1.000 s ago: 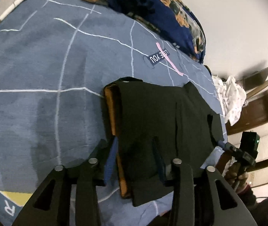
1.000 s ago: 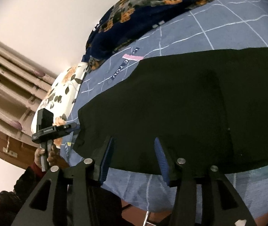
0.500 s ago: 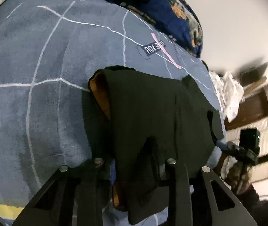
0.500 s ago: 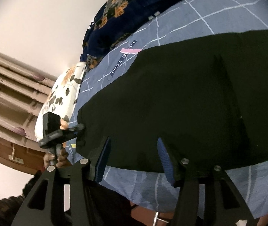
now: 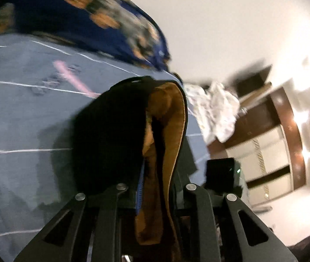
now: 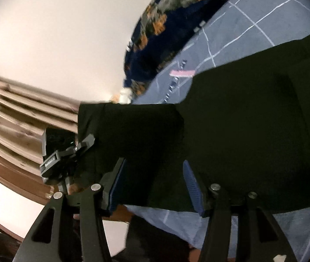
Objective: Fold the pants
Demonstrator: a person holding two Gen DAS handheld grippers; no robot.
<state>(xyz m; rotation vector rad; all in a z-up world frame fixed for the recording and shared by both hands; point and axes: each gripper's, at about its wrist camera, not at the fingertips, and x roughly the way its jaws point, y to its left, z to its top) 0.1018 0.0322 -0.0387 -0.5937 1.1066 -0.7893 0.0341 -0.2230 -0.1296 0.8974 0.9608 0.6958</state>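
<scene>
We worked over the bed [image 6: 253,15], its blue cover crossed with white lines and a dark floral blanket [image 5: 102,15] bunched at the far side. Across the cover lay the pants [image 6: 242,135], black outside with an orange-brown lining, their long axis running crosswise to our right gripper's line of sight; the greater part lay flat on the bed, stretching away to the right in the right wrist view.

One end of them was off the bed. The left gripper [image 5: 155,198] was clamped on that end, and the cloth rose straight ahead of its jaws in a raised fold, the lining [image 5: 172,131] turned out toward the camera. From the right wrist view we saw the same raised flap hanging as a black panel at the left, with the left gripper just beside it.

The right gripper [image 6: 152,185] hovered over the near edge of the flat part, its jaws spread wide and nothing between the blue pads; whether they touched the cloth we could not tell.

We judged the fold to turn on this: the lifted end lay in the left gripper, and the flat remainder lay to the right of it, so the carry would go along the pants' length, over toward the right gripper's side.
</scene>
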